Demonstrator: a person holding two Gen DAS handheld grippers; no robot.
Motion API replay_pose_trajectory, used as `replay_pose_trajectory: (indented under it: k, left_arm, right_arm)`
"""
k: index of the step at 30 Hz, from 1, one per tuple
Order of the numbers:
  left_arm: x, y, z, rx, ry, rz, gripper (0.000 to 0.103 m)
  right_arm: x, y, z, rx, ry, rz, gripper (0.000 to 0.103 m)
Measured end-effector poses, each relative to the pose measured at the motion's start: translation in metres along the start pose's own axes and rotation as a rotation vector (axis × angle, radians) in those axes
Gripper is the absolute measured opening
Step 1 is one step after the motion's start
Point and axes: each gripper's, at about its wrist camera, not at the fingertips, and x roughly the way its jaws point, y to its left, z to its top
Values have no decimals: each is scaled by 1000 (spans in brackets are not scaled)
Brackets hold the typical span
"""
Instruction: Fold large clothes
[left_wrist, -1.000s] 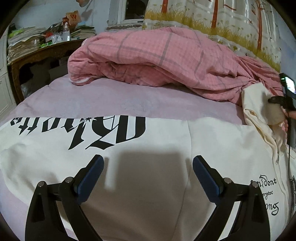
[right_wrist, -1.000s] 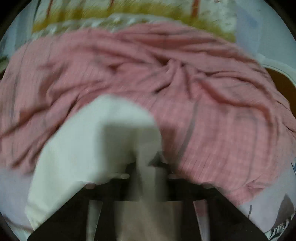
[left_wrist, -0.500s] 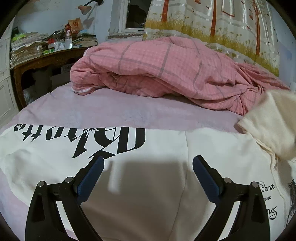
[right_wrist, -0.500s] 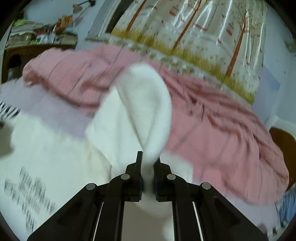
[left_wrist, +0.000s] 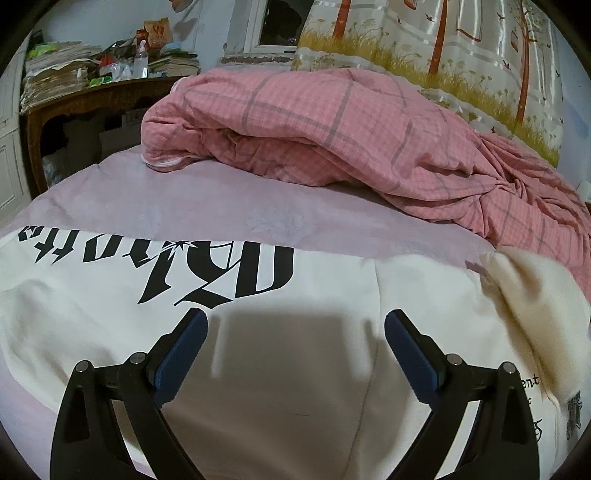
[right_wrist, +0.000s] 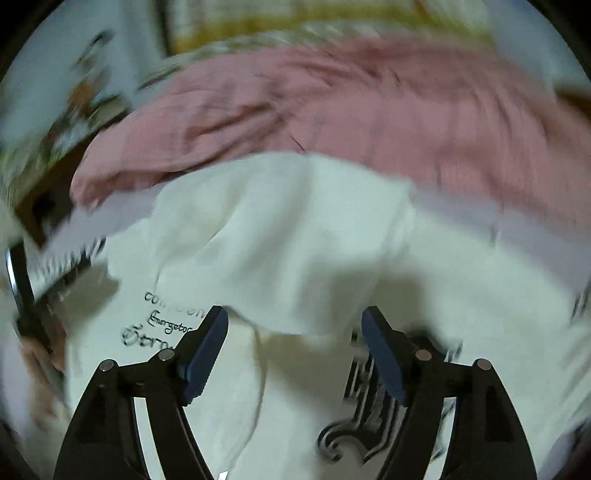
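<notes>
Garment: the cream hoodie (left_wrist: 295, 354) lay spread flat on the near part of the bed (left_wrist: 184, 206), its black lettering (left_wrist: 162, 266) at the far left edge; the pink quilt (left_wrist: 332, 125) was heaped behind it.
Step in hand: it appeared to be the fold of the hood (right_wrist: 295, 236) over the body of the hoodie, at the moment of letting go.
Left gripper (left_wrist: 295, 350): released, wide apart above the middle of the hoodie, grasping nothing.
Right gripper (right_wrist: 293, 347): its jaws were opening; the edge of the hood lay between them, but the pads did not press on it.
Next move: probably the right gripper had to draw back without dragging the hood, then a side of the hoodie needed a new grip.
Change from one second earlier: then the right gripper was clenched on the hood over the pink quilt; now the hood rested on the hoodie, at the right side in the left wrist view.
</notes>
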Motion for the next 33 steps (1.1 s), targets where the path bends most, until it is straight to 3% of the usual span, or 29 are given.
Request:
replay_pose_trajectory:
  k: [2, 7, 10, 12, 15, 16, 20, 21, 24, 27, 28, 29, 31, 33]
  left_arm:
    - [-1, -1, 0, 9, -5, 0, 96]
    - [-1, -6, -1, 37, -8, -6, 96]
    - [1, -6, 0, 34, -1, -11, 96]
    - [2, -6, 0, 33, 5, -12, 96]
    - [1, -6, 0, 30, 0, -2, 93]
    - [1, -6, -1, 28, -4, -1, 91]
    - [2, -6, -1, 27, 2, 1, 88]
    - [2, -6, -1, 27, 2, 2, 88]
    - [2, -6, -1, 28, 4, 2, 88]
    - [2, -7, -1, 35, 5, -7, 88]
    - [2, -8, 0, 39, 5, -8, 88]
    - [2, -8, 0, 43, 3, -7, 88]
    - [1, -10, 0, 50, -3, -7, 88]
    - [-1, -11, -1, 57, -10, -5, 88]
  right_arm:
    - [3, -25, 5, 89, -23, -33, 77]
    - [-1, -65, 16, 232, -184, -187, 77]
    - [28, -68, 34, 170, -142, -89, 77]
    - [44, -72, 38, 214, -149, -64, 74]
    - [56, -73, 37, 307, -183, -42, 51]
    - [58, -67, 41, 273, -182, -36, 15]
    - [36, -40, 56, 46, -334, -246, 10]
    - [38, -40, 61, 11, -337, -287, 11]
    - [82, -52, 69, -45, -152, -385, 10]
    - [89, -34, 61, -123, -138, -539, 25]
    - [84, -27, 60, -142, -150, -575, 37]
    - [74, -17, 61, -149, -173, -597, 62]
    - [38, -2, 65, -117, -268, -548, 83]
    - [12, 11, 74, -83, -311, -458, 83]
